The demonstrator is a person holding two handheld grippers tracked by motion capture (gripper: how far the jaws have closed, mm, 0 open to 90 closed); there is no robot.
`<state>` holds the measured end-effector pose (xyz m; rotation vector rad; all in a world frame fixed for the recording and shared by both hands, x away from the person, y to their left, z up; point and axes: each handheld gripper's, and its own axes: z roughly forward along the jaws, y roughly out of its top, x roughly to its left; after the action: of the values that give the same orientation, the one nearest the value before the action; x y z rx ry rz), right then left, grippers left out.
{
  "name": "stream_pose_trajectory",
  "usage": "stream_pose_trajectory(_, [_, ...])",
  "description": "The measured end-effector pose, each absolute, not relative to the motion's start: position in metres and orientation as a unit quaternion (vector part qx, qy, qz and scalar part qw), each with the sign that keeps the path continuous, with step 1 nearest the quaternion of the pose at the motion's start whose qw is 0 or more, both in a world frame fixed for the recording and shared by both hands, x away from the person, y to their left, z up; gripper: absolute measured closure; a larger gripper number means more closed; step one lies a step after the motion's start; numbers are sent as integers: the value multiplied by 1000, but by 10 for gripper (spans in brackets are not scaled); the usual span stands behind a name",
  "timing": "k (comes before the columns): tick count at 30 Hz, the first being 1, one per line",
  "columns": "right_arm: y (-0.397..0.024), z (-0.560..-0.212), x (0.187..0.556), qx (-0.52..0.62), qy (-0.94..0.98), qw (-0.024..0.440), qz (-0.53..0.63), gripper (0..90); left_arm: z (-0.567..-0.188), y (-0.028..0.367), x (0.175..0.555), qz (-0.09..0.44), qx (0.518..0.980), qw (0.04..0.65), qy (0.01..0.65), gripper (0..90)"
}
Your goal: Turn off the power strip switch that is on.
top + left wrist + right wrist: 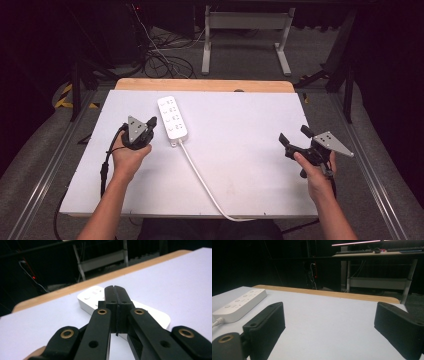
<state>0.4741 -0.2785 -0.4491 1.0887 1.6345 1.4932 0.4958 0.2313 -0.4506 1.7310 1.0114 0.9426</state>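
A white power strip (172, 117) lies on the white table, and its white cable (202, 180) runs toward the near edge. My left gripper (152, 122) is shut with nothing between its jaws, its tip just left of the strip's near half. In the left gripper view the closed jaws (115, 296) point at the power strip (90, 295) right behind them. My right gripper (294, 135) stands open at the right side of the table, far from the strip. In the right gripper view its two jaws stand wide apart over bare table, with the power strip (240, 303) at the far left.
The white table top (240, 125) has a wooden strip (205, 85) along its far edge. Beyond it stand a white desk frame (245, 30) and tangled cables (160, 55) on the floor. Metal rails (60, 150) run along both sides of the table.
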Motion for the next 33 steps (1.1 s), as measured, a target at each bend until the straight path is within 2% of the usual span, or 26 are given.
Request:
stream_pose_trajectory(11, [-281, -449, 475, 418, 622, 329, 574, 102, -449, 214, 518, 333, 739, 408, 420, 900])
stream_pose_trajectory(17, [-280, -449, 476, 418, 623, 327, 575, 100, -445, 203, 534, 275, 786, 341, 436, 900])
stream_pose_trajectory(29, [-279, -449, 478, 416, 624, 324, 576, 99, -447, 191, 559, 238, 808, 270, 467, 900])
stream_pose_trajectory(33, [-280, -449, 478, 416, 624, 324, 576, 99, -448, 192, 561, 224, 808, 266, 476, 900])
